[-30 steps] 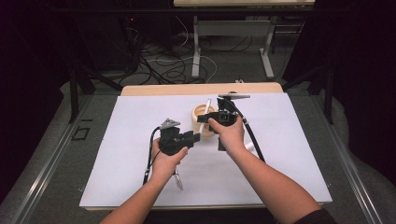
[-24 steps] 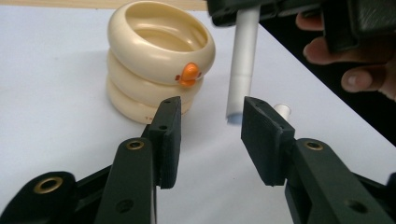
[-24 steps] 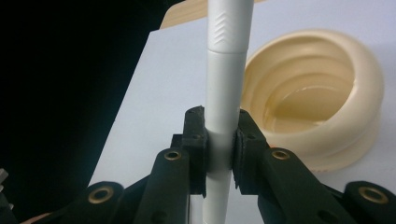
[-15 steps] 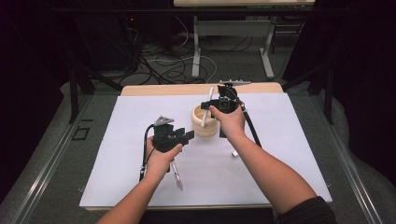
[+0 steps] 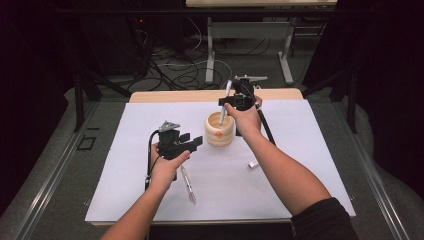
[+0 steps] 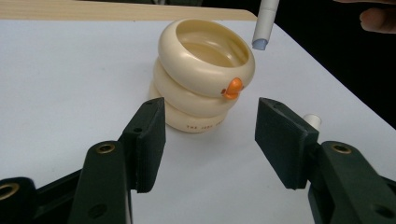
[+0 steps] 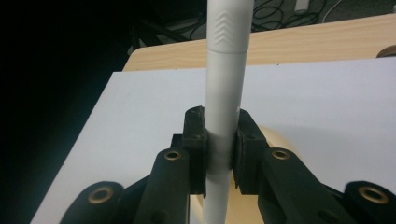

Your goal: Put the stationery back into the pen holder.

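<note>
- Vs a sec ago: your right gripper [image 5: 226,102] has come up and back from the holder, taking the white pen [image 5: 225,107] with it. Pen tip now hangs over the holder's far rim instead of low beside it.
- Right gripper is pinched tight on the white pen, pads clamped on the barrel w/ the pen standing nearly upright btwn them, clear in the right gripper view [image 7: 219,154].
- Your left gripper [image 5: 192,142] has barely shifted, but its jaws have just been opening. They now stand spread w/ nothing btwn them, pointing at the holder.
- The cream ringed pen holder [image 5: 220,130] sits mid-mat, a bit toward the far side, orange dot facing you. In the left gripper view [image 6: 205,74] it looks empty inside, tho the bottom isn't fully visible so can't swear to it.
- Room: the white mat [image 5: 310,145] has lots of bare space left of the holder and on the right half. Far edge of the mat runs just behind the right gripper, w/ a strip of wooden tabletop [image 5: 175,96] past it, then the drop to the floor. Not much margin back there.
- Other stuff: a clear pen [image 5: 188,184] lies on the mat just by your left wrist, near the front. A small white cap [image 5: 253,164] lies next to your right forearm.
- Nothing stands btwn the pen tip and the holder mouth. The left gripper's cable [image 5: 149,160] loops down alongside your left hand [image 5: 167,167].
</note>
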`<state>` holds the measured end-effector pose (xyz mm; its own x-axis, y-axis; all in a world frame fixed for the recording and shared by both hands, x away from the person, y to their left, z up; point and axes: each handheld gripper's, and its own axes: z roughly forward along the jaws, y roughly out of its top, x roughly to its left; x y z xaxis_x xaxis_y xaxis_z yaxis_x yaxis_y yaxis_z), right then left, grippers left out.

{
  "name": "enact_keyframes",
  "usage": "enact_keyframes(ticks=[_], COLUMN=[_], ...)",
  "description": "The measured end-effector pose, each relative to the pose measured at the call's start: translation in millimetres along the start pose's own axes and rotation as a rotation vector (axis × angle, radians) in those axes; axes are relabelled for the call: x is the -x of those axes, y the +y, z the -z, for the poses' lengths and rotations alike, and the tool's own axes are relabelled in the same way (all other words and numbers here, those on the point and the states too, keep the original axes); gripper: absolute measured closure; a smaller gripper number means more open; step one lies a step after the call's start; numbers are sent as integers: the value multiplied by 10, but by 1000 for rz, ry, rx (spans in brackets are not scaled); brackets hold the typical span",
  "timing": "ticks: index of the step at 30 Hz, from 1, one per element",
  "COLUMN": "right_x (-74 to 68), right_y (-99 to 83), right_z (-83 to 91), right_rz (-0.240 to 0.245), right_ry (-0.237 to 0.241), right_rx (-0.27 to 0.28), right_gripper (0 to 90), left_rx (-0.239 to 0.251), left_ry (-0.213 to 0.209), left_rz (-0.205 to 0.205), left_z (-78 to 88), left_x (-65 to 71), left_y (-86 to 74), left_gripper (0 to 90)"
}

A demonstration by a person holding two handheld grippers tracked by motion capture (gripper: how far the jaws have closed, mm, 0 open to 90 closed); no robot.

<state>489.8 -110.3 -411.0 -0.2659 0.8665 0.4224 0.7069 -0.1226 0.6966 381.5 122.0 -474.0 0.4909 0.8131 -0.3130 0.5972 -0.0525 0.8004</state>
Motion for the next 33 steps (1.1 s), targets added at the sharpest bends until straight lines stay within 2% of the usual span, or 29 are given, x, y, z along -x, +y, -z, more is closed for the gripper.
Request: enact_keyframes(ticks=[3,4,8,15,19,24,27,28,33], right_x=[10,11,31,76,75,30,-11,-8,-28], right_y=[27,37,52,40,7,-61,-106,-118,-186], right_z=[-38,-42,-96,-223,-296,-391,-434,-452,-486], right_rz=[16,16,30,35,55,96,110,131,123], right_ry=[-17,-26,-32,-75,-98,-104,-115,-115,-131], right_rx=[16,6,30,24,-4,-28,-54,-52,-85], right_gripper=[783,783,783,783,783,782,783,783,782], left_rx=[4,4,16,-4,-8,6,4,3,1], left_ry=[10,12,16,41,62,29,25,24,28], left_rz=[-8,-6,-4,-2,-17,5,6,7,8], left_z=[15,19,32,21,19,-2,-10,-10,-17], left_x=[-22,-31,-68,-126,-127,-130,-128,-129,-125], left_y=[17,23,36,47,47,48,45,46,49], left_gripper=[430,427,414,336,322,207,161,159,120])
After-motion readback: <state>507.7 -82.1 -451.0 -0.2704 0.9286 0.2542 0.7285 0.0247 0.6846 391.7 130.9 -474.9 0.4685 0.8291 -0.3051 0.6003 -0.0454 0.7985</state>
